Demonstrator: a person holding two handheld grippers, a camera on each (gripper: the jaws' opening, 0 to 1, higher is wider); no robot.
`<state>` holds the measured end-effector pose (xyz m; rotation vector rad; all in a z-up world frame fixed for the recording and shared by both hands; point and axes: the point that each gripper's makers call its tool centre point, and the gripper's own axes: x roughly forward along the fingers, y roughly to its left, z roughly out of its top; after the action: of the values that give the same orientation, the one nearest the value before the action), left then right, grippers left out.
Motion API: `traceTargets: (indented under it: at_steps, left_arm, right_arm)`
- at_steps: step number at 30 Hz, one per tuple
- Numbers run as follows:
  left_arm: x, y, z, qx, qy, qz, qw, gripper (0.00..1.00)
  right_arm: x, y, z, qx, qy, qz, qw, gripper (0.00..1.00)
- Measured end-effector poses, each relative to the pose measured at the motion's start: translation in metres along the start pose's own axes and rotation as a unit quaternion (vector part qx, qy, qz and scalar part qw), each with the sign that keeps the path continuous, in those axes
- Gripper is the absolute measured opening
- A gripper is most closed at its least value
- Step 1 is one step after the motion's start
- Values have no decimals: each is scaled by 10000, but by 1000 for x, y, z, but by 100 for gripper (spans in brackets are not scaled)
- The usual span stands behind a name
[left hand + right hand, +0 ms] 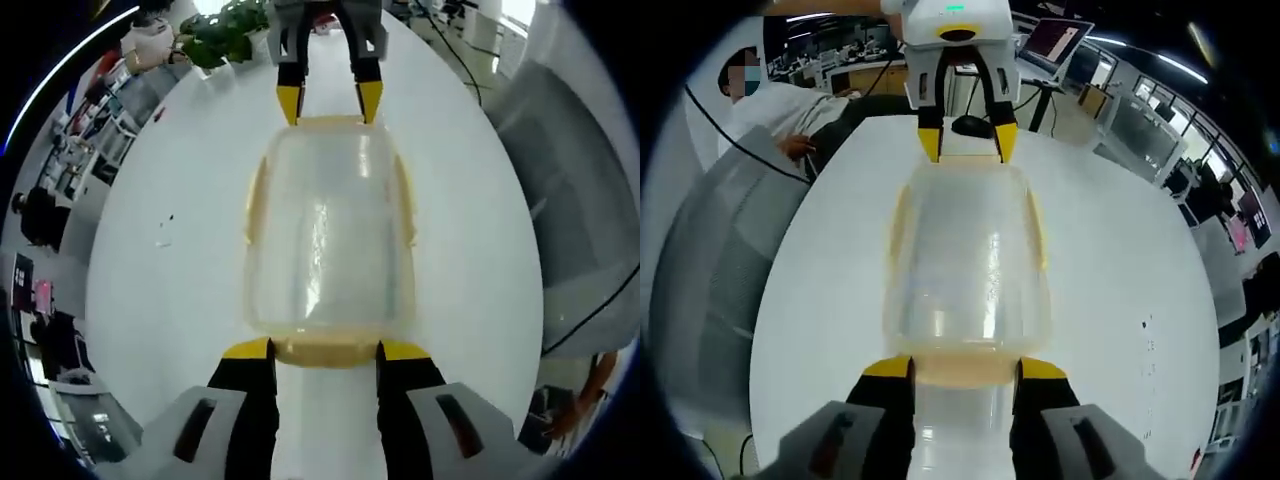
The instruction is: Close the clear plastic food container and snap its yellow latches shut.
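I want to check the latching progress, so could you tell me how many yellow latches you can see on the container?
4: near end by the left gripper, far end by the right gripper, and one along each long side of the container.

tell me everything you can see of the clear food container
The clear food container looks like see-through plastic, rounded-rectangular, lid on top, with pale yellow latches along its sides and ends. It sits flat on the white table, between the two grippers: the left gripper at one end latch, the right gripper at the opposite end, both open. Whether the latches are snapped can't be told.
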<state>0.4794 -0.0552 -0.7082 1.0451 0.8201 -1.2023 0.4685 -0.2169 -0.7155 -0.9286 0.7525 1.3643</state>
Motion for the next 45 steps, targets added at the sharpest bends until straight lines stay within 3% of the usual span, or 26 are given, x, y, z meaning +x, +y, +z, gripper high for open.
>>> traceTargets:
  at_steps: [32, 45]
  left_arm:
    - [33, -8, 58, -2, -197, -164, 9997, 36]
    - [44, -11, 71, -76, -277, -248, 9993, 36]
  right_arm:
    - [-24, 7, -60, 161, 103, 119, 9997, 35]
    - [-27, 9, -77, 222, 133, 239, 9994, 35]
